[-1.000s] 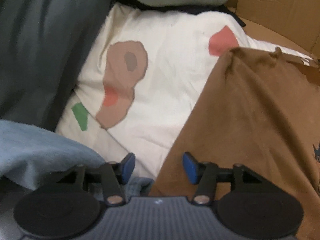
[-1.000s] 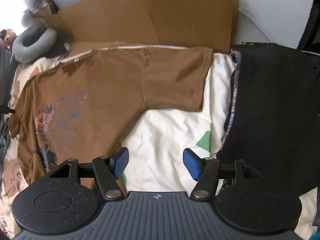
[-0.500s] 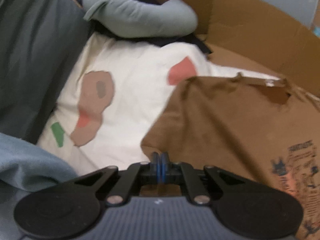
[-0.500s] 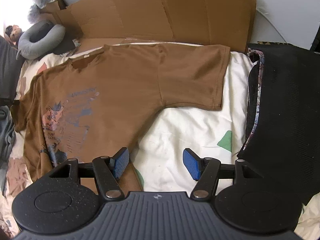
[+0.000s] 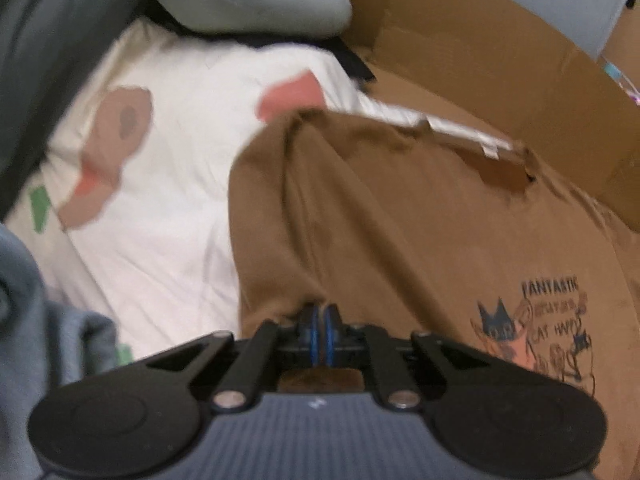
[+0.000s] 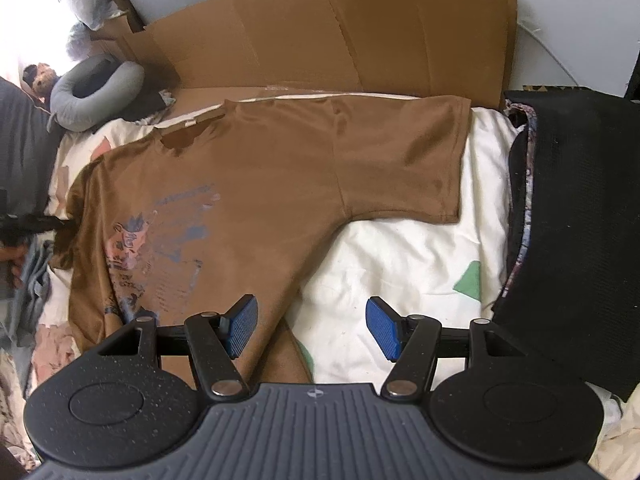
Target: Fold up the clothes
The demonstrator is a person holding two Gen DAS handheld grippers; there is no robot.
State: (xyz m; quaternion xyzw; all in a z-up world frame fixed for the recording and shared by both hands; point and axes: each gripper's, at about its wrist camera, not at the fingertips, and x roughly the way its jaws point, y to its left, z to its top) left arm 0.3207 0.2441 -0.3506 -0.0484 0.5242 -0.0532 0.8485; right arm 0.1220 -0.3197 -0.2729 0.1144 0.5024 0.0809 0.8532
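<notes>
A brown T-shirt (image 6: 280, 184) with a blue and pink print lies face up on a white patterned sheet (image 6: 400, 260). Its right sleeve is spread flat. In the left wrist view the brown T-shirt (image 5: 400, 220) has its left sleeve bunched and lifted. My left gripper (image 5: 320, 320) has its blue pads on that sleeve's edge; the jaws are opening slightly, with the fabric still pinched between them. My right gripper (image 6: 312, 328) stands open over the shirt's lower right side, and nothing is between its pads.
Flattened cardboard (image 6: 320, 40) stands behind the shirt. A grey neck pillow (image 6: 94, 92) lies at the back left. A black garment (image 6: 572, 220) covers the right side. Blue-grey cloth (image 5: 40, 320) and dark grey cloth (image 5: 40, 60) lie to the left.
My left gripper shut on the sleeve's edge and carried it rightward over the shirt, bunching the fabric. The right gripper stayed open and almost still.
</notes>
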